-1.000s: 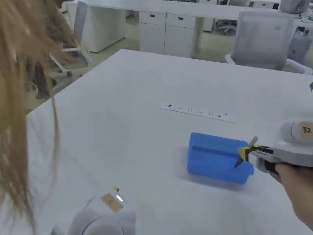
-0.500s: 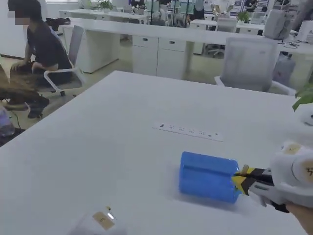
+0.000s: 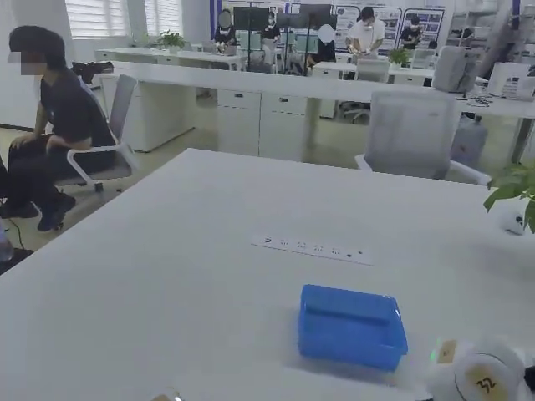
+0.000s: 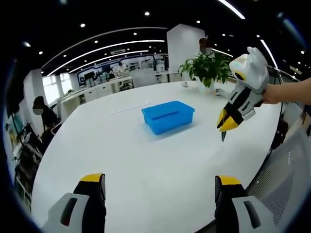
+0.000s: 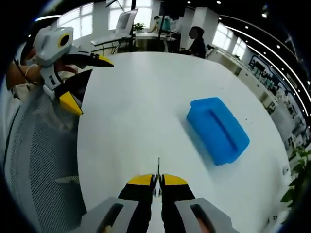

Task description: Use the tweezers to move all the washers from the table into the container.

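The right gripper point(image 5: 158, 180) is clenching the tweezers point(image 5: 158, 167) above the white table point(image 5: 131, 111), where the blue container point(image 5: 218, 128) is sitting nearby. The left gripper point(image 4: 160, 194) is hovering, jaws spread wide and holding nothing.

Blue container point(image 3: 351, 326) open, upright; tweezers point(image 5: 158, 168) pinched in right tool point(image 5: 158, 180).

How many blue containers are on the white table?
1. The blue container sits on the table, just nearer than the power strip; no other seems hidden.
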The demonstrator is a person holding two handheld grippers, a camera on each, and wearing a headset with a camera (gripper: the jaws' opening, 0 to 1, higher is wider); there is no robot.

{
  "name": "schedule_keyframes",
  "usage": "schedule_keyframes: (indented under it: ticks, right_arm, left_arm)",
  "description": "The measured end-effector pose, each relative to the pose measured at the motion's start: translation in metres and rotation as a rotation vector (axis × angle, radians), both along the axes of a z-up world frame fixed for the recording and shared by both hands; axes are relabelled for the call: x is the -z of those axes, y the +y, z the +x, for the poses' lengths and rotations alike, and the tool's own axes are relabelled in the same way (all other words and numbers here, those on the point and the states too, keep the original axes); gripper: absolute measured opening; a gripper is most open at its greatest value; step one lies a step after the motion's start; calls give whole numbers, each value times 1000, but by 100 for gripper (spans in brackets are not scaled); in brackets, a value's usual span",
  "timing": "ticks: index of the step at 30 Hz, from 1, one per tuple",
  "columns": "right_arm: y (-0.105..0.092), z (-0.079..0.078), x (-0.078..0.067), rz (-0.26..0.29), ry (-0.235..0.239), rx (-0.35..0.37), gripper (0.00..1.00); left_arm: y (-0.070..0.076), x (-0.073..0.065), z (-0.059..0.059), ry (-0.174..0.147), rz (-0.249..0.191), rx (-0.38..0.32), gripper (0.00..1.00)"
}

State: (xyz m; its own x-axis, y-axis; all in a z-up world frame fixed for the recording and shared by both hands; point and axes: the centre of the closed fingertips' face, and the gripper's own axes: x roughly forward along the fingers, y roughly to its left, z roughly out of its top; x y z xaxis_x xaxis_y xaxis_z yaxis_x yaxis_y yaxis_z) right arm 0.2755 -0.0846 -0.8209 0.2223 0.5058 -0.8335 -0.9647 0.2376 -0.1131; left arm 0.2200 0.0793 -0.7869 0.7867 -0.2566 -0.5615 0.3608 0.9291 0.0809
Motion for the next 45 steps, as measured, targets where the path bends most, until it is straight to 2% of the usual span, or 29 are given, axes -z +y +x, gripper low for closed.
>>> schedule_keyframes:
  ticks: [2,3,4,5,8,12,16,18,22,26,30,35,37,41,44,45]
  right_arm:
    - [0,-4,9,-18,36,6,2]
    - [1,-4,12,-21,37,7,2]
    - [6,-2,8,19,29,11,2]
    - [5,-3,10,1,48,24,2]
    - [14,2,15,-18,43,6,2]
    - [28,-1,27,-65,48,-76,2]
    - [35,-2,42,-143,12,-190,2]
    - [40,-4,48,-163,8,-215,2]
    - [47,-3,52,-193,0,-267,2]
    - [53,10,56,-191,12,-261,2]
    - [56,16,57,-196,24,-269,2]
    - [62,34,58,-205,6,-266,2]
    - [64,34,57,-182,58,-234,2]
    - [63,33,57,-163,57,-232,3]
    - [63,31,56,-128,57,-174,5]
    - [62,29,56,-134,64,-170,6]
  left_arm:
    - [1,0,1,-3,4,-2,96]
    - [1,0,1,-2,6,-2,95]
    - [2,0,1,0,7,-3,95]
    - [2,0,1,1,6,-4,95]
    - [2,1,1,2,1,-4,95]
    - [1,1,0,2,3,4,95]
    - [-2,2,0,-1,11,15,95]
    - [-1,4,0,5,22,16,95]
    - [0,3,1,3,13,8,95]
    - [-1,5,1,8,21,12,95]
    - [-1,5,1,10,32,13,95]
    - [1,7,2,19,31,4,95]
    - [0,7,2,21,34,8,95]
    - [-1,7,2,23,36,10,95]
    - [-2,7,2,26,31,11,95]
    - [-2,7,2,29,30,12,95]
